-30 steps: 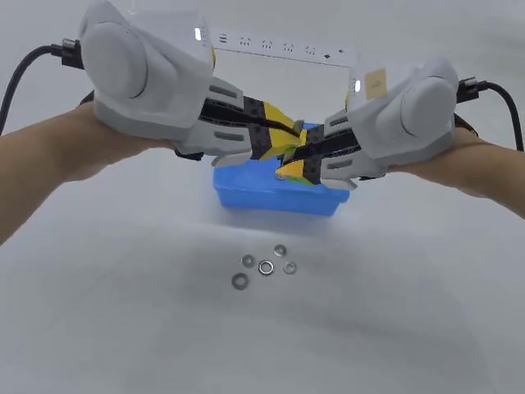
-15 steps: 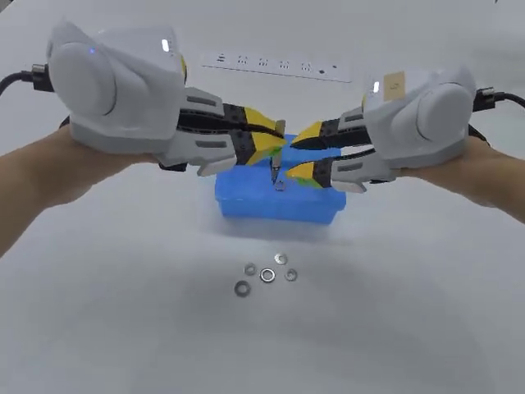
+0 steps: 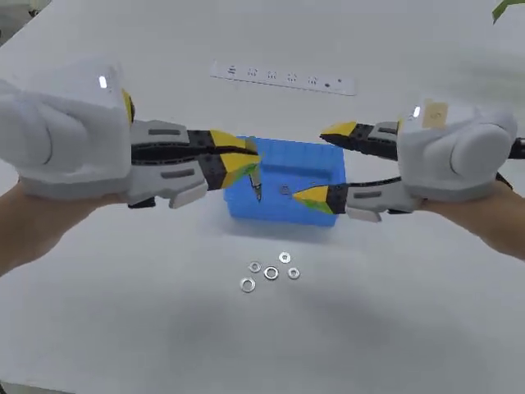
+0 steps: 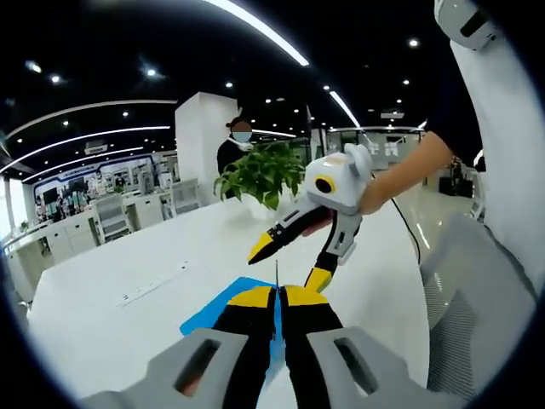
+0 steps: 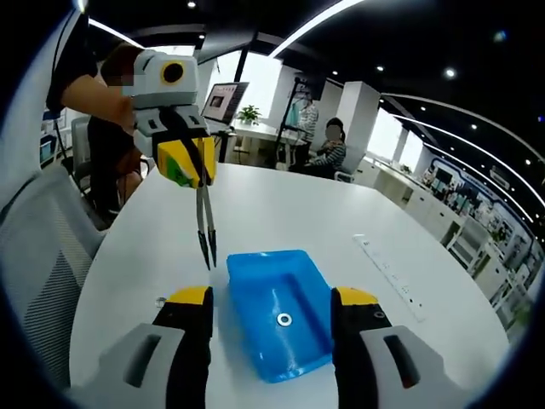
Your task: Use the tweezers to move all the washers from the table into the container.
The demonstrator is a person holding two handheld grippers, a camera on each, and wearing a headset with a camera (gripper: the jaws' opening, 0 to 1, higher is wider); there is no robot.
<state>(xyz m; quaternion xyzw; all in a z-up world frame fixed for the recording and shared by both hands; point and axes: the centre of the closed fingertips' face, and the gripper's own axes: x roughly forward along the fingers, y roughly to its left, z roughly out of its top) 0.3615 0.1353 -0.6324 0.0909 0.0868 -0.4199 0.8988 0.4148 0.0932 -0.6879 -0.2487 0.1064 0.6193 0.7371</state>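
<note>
The head view looks steeply down at the worktop from close above. The left gripper view looks low across it at the right hand-held gripper, the right gripper view back at the left hand-held gripper. All share the blue container.

In the head view the left gripper runs off the left edge of the frame. Its pressed-together fingers swallow the upper part of the tweezers, so just the thin tips show at centre. Those fingers also cover the left wall of the blue container, and the lower finger of the right gripper masks its front right corner. The washers on the bench at lower centre are too small to tell whether any overlap. A green leaf is cut off by the upper right corner. In the left gripper view, most of the container sits behind that gripper's own fingers.
</note>
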